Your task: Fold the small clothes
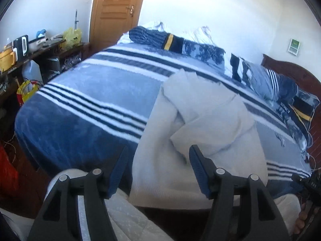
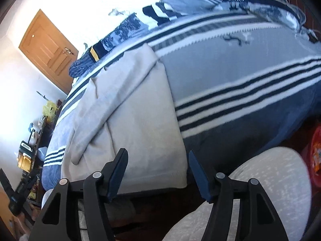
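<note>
Now the cream sweater (image 1: pixel 200 124) lies folded on the striped blanket (image 1: pixel 80 104), both claws released, empty.

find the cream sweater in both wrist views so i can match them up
Left wrist view: the cream sweater lies right of centre on the striped blanket, its hem at the bed's near edge, beyond the open left claw.
Right wrist view: the sweater lies left of centre, above the open right claw.
Shared landmark: the wooden door.
</note>
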Demonstrator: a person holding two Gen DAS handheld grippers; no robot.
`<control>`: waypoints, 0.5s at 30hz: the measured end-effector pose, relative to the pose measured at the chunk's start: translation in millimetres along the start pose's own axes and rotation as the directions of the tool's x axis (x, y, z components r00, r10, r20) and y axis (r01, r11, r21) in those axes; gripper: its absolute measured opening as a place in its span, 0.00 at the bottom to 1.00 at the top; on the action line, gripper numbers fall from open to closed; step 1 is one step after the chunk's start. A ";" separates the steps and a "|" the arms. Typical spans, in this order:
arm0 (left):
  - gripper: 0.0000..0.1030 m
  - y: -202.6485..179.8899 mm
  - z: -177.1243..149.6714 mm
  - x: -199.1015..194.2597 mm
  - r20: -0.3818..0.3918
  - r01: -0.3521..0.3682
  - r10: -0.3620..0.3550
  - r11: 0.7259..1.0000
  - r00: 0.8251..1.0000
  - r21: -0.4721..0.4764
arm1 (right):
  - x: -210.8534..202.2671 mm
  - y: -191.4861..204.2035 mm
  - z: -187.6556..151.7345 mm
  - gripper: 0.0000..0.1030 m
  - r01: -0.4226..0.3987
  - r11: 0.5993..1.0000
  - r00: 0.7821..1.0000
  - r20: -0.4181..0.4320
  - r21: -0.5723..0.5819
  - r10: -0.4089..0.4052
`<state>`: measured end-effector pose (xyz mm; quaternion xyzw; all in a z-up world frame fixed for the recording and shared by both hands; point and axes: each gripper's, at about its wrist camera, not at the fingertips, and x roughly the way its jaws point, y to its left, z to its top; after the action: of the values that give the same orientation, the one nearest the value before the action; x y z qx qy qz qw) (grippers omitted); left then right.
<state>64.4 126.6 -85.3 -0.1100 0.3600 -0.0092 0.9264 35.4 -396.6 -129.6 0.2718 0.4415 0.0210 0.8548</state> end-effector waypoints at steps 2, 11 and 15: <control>0.62 -10.0 12.4 -5.3 0.005 -0.005 0.005 1.000 1.000 0.008 | -6.6 3.2 6.2 0.66 -0.025 1.000 1.000 0.010 0.003 0.025; 0.70 -80.8 61.7 8.6 -0.030 -0.043 0.048 0.988 0.998 0.147 | -36.4 57.0 53.6 0.69 -0.080 0.991 0.995 0.053 -0.107 0.086; 0.70 -104.3 77.8 9.9 0.002 -0.081 0.082 0.973 0.997 0.214 | -40.7 85.6 79.7 0.71 -0.043 0.981 0.995 0.079 -0.192 0.059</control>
<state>130.2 39.2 -14.2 0.0054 0.3643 -0.0104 0.9312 89.2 -370.6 -21.1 0.2008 0.3939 0.0732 0.8940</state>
